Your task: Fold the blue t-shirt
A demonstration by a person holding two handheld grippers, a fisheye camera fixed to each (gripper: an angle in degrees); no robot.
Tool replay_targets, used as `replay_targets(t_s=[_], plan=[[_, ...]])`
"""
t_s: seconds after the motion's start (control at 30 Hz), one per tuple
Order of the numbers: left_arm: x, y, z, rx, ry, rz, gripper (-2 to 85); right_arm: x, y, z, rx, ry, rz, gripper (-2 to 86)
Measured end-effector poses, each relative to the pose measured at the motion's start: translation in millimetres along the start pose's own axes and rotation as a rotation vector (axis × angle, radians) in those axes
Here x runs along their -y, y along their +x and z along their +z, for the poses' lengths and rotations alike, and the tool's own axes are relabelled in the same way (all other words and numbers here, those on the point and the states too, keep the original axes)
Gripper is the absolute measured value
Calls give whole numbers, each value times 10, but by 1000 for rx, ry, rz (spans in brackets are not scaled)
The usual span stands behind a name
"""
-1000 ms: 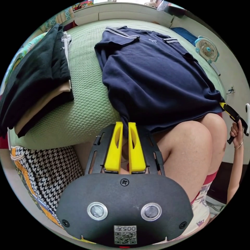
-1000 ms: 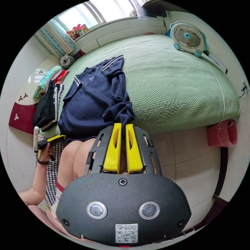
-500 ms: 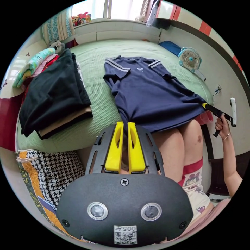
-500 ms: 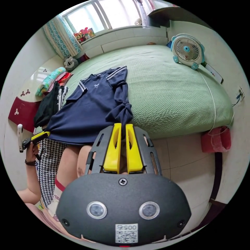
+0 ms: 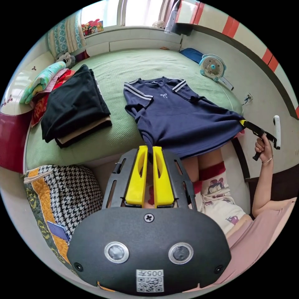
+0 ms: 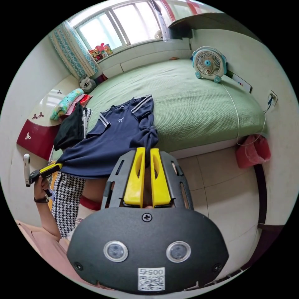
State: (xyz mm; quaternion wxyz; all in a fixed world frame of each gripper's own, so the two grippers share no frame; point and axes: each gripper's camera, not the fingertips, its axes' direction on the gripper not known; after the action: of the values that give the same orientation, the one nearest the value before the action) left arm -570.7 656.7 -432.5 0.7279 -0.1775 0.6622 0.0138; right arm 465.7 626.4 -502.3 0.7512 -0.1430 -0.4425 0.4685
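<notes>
T-shirt (image 5: 179, 120), hem pinched at each corner between the closed jaws of left gripper (image 5: 149, 149) and right gripper (image 6: 145, 151), now drawn taut and farther off the bed (image 6: 193, 106) than before; spreading flat likely follows.

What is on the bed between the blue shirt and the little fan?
Nothing: in the right gripper view, bare green bed cover stretches between the blue t-shirt and the fan.
</notes>
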Motion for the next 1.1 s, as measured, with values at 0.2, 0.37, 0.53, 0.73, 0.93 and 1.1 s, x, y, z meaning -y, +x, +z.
replay_targets(t_s=[0.2, 0.37, 0.53, 0.73, 0.93, 1.1], plan=[[10, -118, 27, -43, -48, -46, 41, -67, -142, -54, -43, -36, -18, -10], [128, -184, 34, -57, -41, -87, 42, -15, -336, -19, -141, -44, -70, -10], [178, -264, 32, -82, -36, -102, 42, 65, -399, 23, -165, -68, -91, -10], [273, -308, 258, -65, -97, -79, 45, 120, -430, 22, -115, -63, -69, -10], [394, -419, 330, -93, -97, -90, 44, 141, -410, 37, -108, -73, -55, -9], [477, -481, 416, -96, -107, -92, 44, 162, -392, 92, -100, -83, -36, -9]])
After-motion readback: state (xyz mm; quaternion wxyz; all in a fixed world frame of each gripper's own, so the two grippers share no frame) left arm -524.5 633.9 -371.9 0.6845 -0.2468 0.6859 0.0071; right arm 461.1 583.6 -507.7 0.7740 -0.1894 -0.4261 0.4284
